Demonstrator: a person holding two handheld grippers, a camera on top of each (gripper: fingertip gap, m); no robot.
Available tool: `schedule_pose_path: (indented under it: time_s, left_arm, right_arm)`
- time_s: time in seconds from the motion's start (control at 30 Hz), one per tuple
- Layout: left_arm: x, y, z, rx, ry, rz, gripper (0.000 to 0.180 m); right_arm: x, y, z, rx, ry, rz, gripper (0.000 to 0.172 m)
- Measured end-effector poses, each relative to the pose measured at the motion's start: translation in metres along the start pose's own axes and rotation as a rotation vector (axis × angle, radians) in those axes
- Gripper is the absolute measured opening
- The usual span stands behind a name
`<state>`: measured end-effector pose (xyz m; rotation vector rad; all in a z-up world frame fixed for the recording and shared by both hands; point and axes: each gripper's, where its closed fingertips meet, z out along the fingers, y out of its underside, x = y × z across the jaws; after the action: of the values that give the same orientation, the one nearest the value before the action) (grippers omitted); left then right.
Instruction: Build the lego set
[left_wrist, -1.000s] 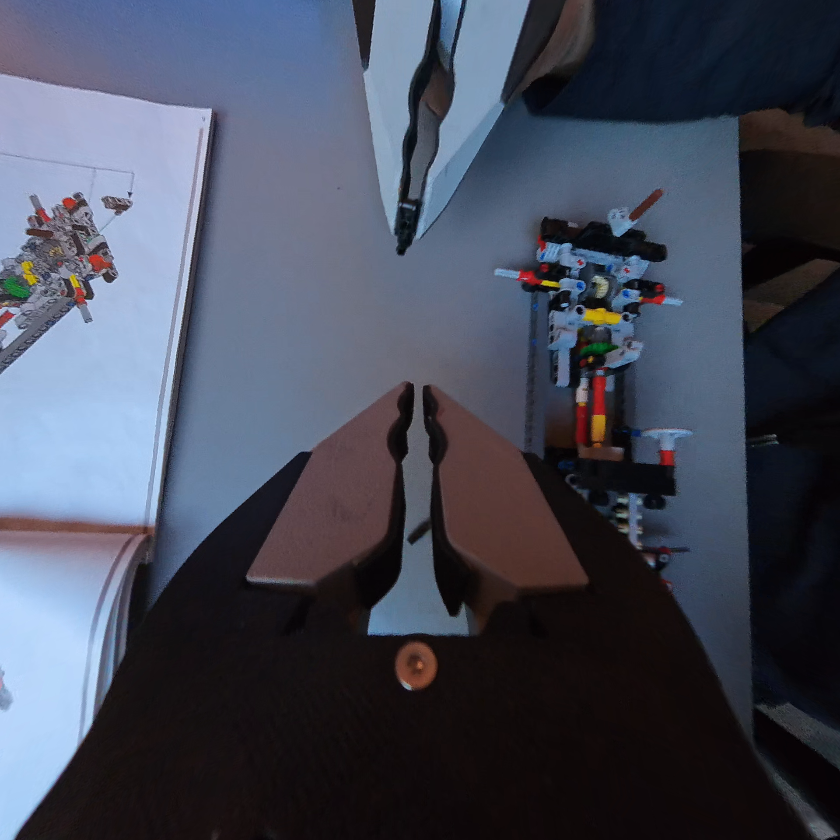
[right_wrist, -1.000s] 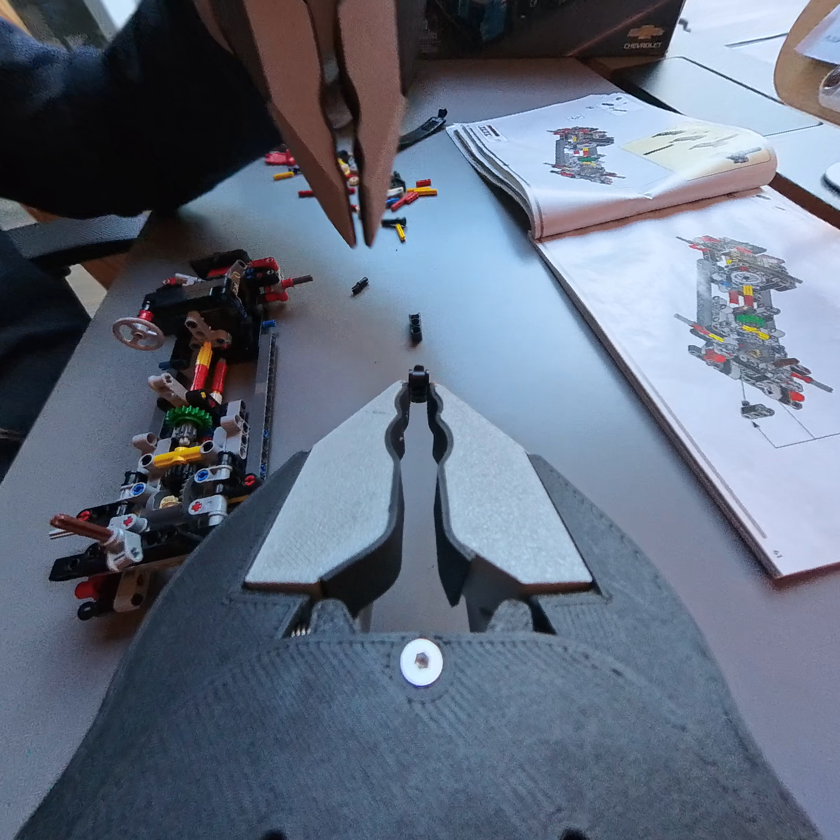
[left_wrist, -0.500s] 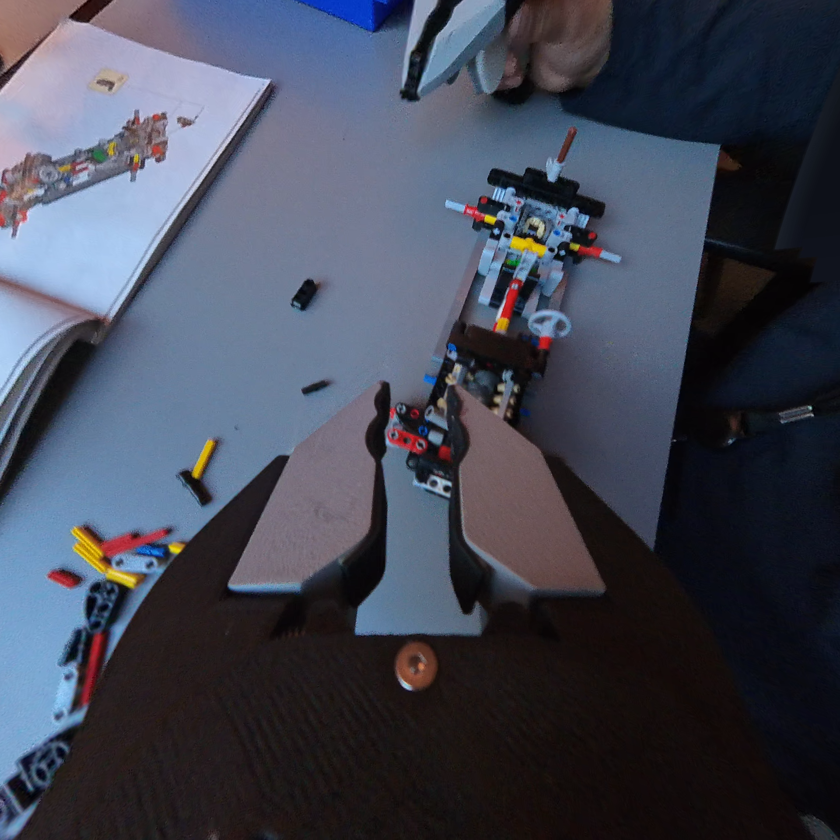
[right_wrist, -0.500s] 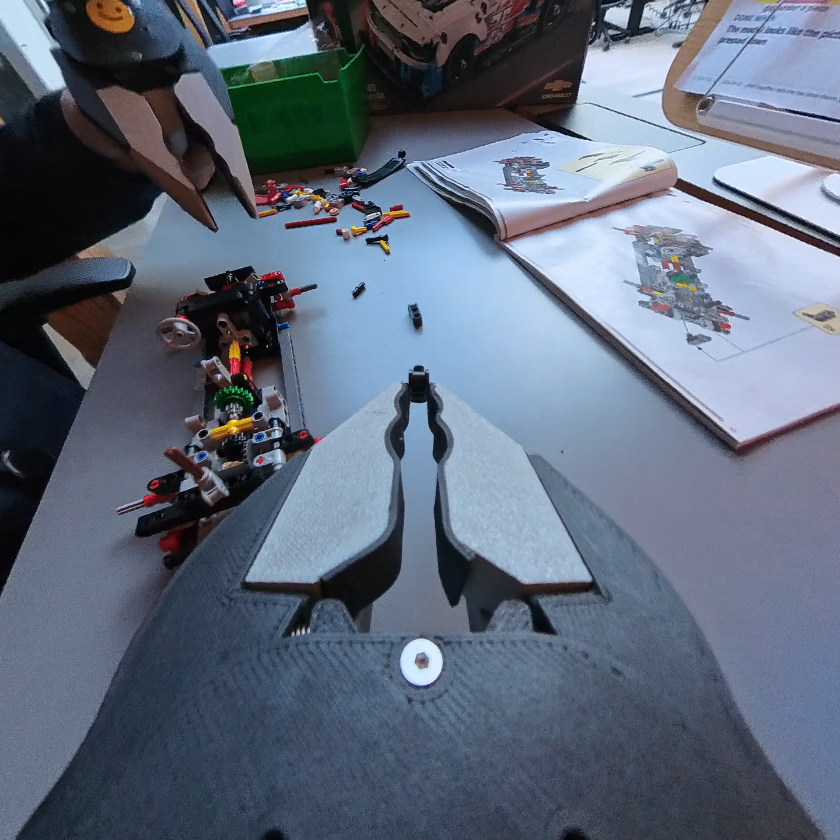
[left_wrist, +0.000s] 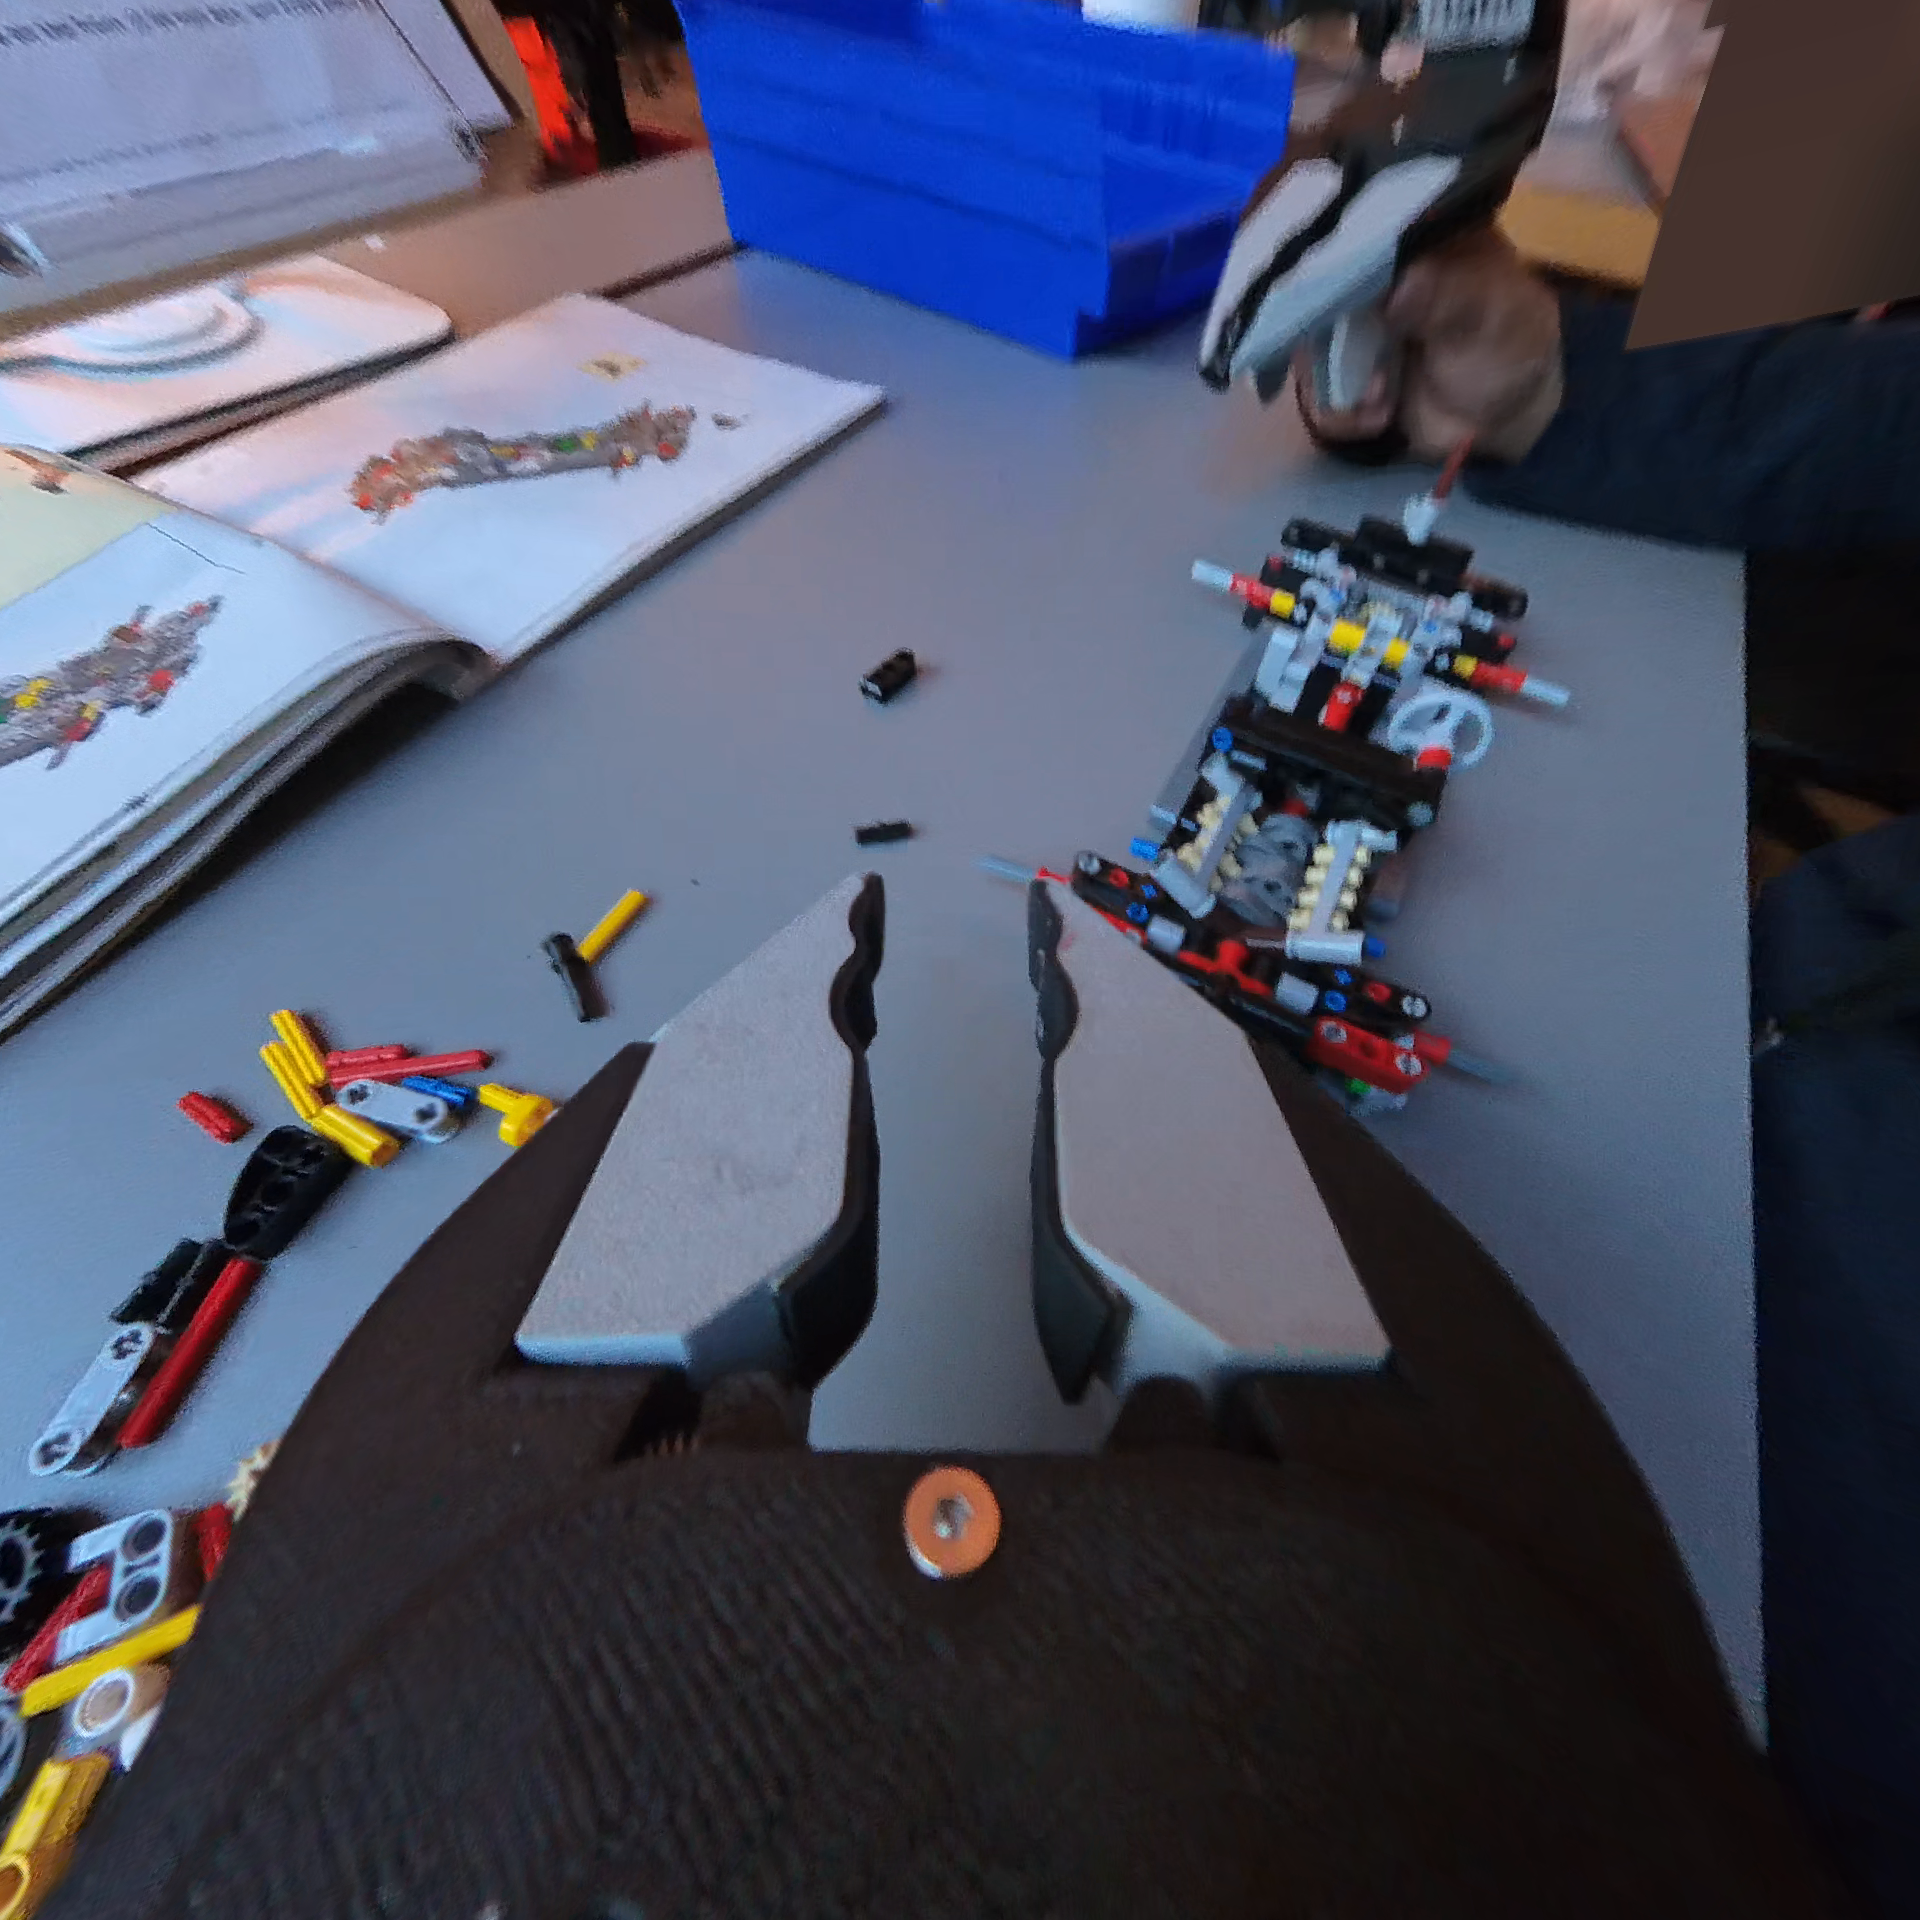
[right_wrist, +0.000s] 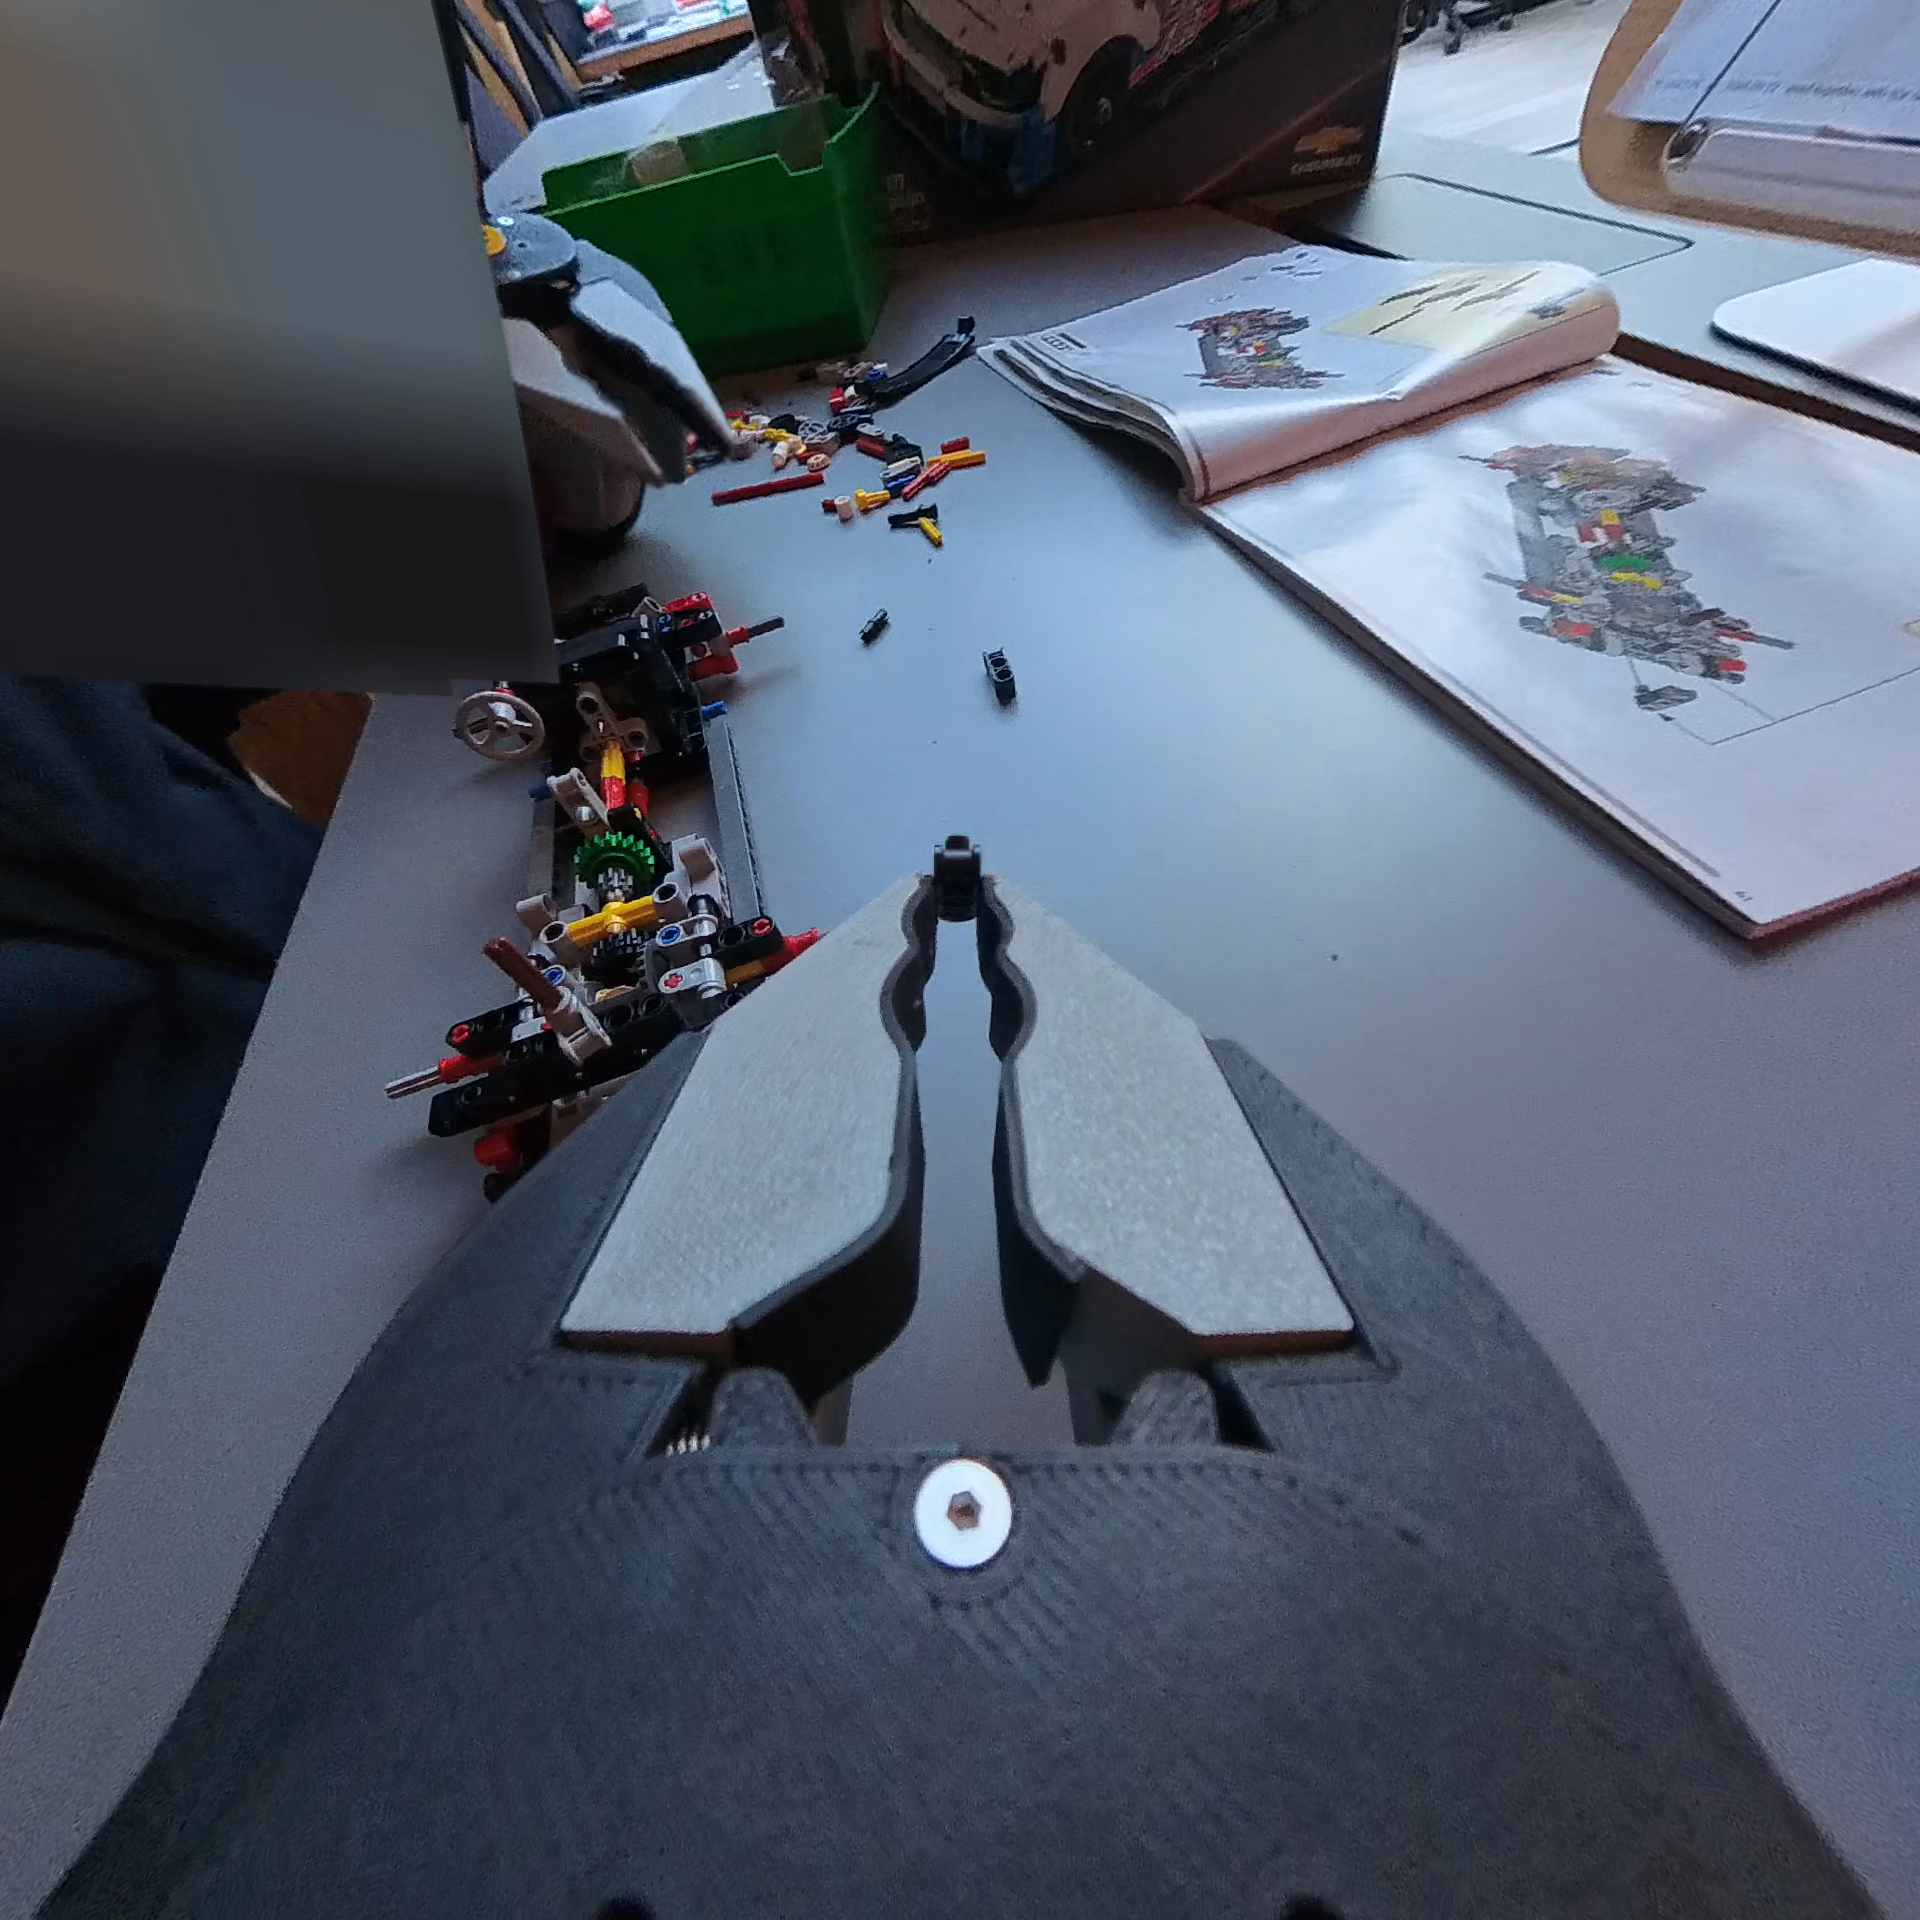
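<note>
Your right gripper (right_wrist: 957, 883) pinched a small black peg (right_wrist: 956, 868); your left gripper (left_wrist: 954, 899) had spread, empty jaws beside the half-built toy car frame (left_wrist: 1320, 821) at the worktop (left_wrist: 727, 727) edge.

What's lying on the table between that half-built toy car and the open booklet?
Two small black pieces on bare grey table, seen in both views.

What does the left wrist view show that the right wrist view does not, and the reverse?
Only the left wrist view: a blue plastic bin and the open left gripper with bare table between its fingers. Only the right wrist view: a green plastic bin and the right gripper pinching a small black connector piece. Both: the partly built brick chassis, the open instruction booklet.
</note>
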<state>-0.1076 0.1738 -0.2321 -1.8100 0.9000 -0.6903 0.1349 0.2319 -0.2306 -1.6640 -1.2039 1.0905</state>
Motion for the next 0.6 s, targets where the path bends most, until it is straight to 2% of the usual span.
schedule_pose_path:
  time_s: [0.1,0.23,0.6]
  left_arm:
    - [-0.006,-0.011,-0.008,0.091,0.018,-0.058,0.028]
    - [-0.009,-0.016,-0.014,0.141,0.017,-0.085,0.029]
    - [-0.004,-0.005,-0.003,0.043,-0.051,0.05,0.03]
  right_arm:
    - [-0.001,0.001,0.001,-0.007,-0.014,0.003,0.004]
    - [-0.003,0.003,0.003,-0.025,-0.022,-0.006,0.004]
    - [-0.003,0.004,0.004,-0.032,-0.011,-0.015,0.004]
